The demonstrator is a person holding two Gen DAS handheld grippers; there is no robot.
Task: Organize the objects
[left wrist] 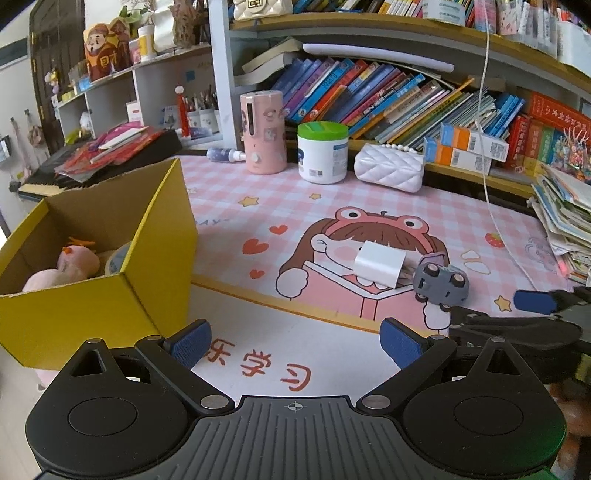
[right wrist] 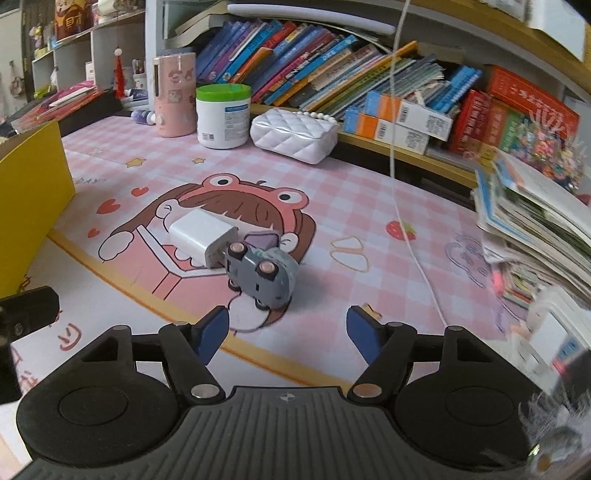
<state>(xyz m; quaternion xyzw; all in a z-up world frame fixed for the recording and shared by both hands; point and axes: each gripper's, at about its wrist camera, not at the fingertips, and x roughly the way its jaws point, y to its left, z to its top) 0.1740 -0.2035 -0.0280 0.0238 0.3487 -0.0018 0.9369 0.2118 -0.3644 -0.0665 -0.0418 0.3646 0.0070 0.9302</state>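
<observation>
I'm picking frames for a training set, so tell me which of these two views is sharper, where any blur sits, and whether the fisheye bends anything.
Left wrist view: sharp throughout, even daylight; bookshelf edges bow strongly. Right wrist view: toy car and white charger crisp, but the paper stack at the right edge is smeared; shelves curve likewise.

Left tongs (left wrist: pixel 295 341) angled downward, blue pads (left wrist: pixel 192 343) spread wide, nothing between them, black linkage arms splayed to either side. Right tongs (right wrist: pixel 286 330) angled downward likewise, blue pads (right wrist: pixel 364 334) parted at narrower gap, nothing gripped. In left wrist view, right tongs (left wrist: pixel 535 301) enter from right edge, ahead of left pair, one blue pad showing. In right wrist view, black part of left tongs (right wrist: pixel 26 306) shows at left edge. No hand or sleeve visible.
</observation>
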